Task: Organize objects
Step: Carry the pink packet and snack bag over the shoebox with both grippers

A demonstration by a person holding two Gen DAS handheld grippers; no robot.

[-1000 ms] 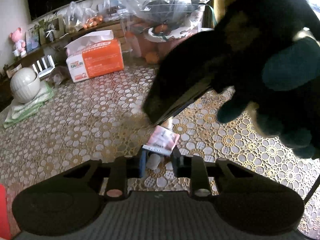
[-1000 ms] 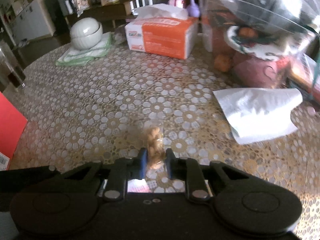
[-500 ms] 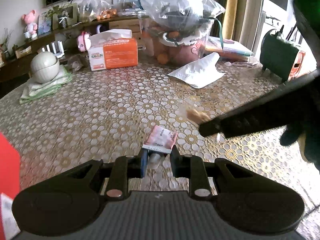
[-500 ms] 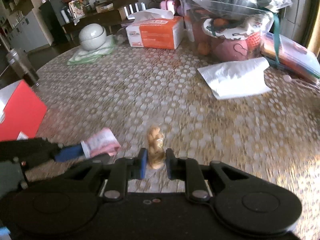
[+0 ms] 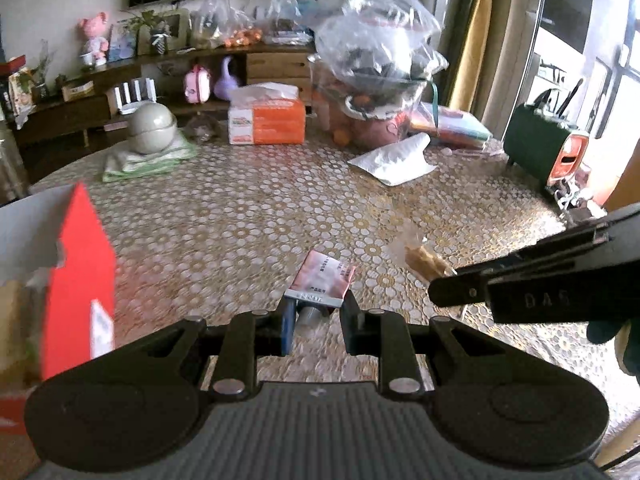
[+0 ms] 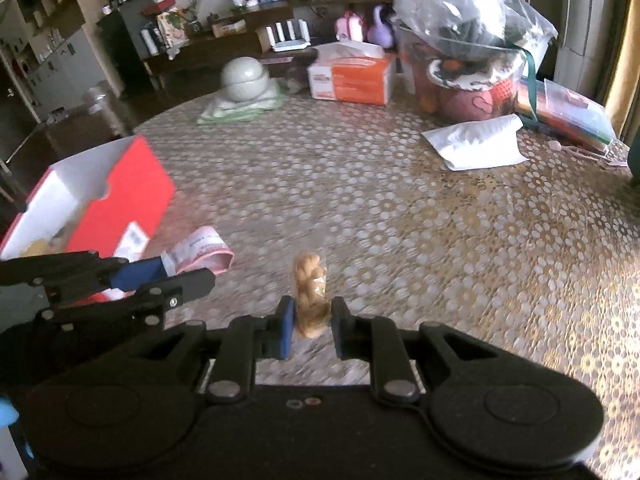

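1. desk (image 6: pixel 400 216): patterned cloth; clutter at far edge, untouched
2. red box (image 6: pixel 120 200): open, near left edge; something pale inside, can't tell what; likely the drop target
3. left hand-held gripper (image 5: pixel 314 320): closed on pink sachet (image 5: pixel 322 278), carried above desk; not boxed yet
4. right hand-held gripper (image 6: pixel 308 322): clamped on clear snack packet (image 6: pixel 310 284), also aloft; both items remain to be placed

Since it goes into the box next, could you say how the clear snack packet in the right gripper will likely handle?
The snack packet is probably light and floppy: thin clear film over loose tan pieces. The right gripper pinches only its lower end, so it may sag. Hard squeezing could crush the contents.
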